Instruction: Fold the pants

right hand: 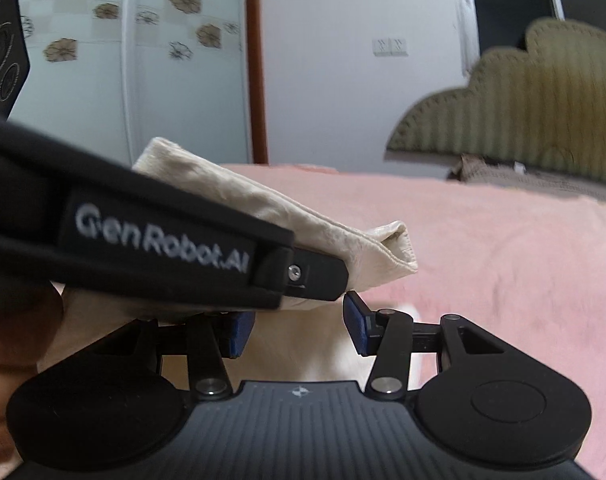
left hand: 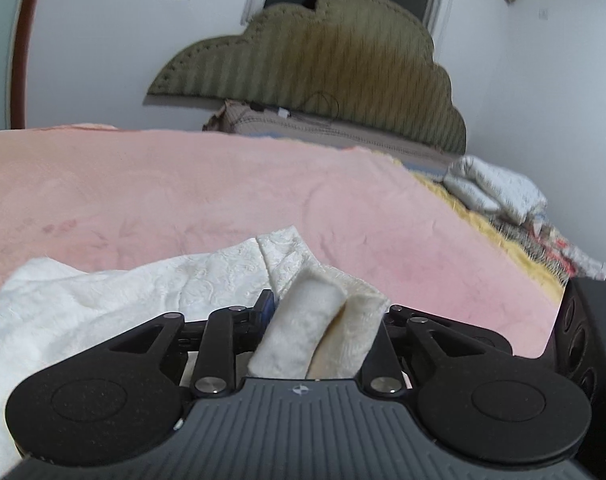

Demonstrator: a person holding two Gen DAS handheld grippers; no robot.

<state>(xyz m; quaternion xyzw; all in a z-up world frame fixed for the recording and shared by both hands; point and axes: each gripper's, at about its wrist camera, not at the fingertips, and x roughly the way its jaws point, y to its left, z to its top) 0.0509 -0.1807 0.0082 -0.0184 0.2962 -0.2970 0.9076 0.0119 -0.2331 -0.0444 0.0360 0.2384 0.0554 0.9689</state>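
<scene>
Cream pants lie bunched on the pink blanket covering the bed. In the left wrist view a doubled-over fold of the fabric stands up between the left gripper's jaws, filling the gap; the pads look to be clamping it, though they are mostly hidden by the cloth. The rest of the pants spreads out to the left of this claw, low on the blanket.

In the right wrist view, the right gripper has its blue pads apart with nothing pinched; pale fabric lies below and behind the gap, blurred. The left gripper's black body crosses just above it from the left, with a pant hem sticking out past its tip.

Beyond: olive scalloped headboard, white wall, folded white bedding at the far right edge.
</scene>
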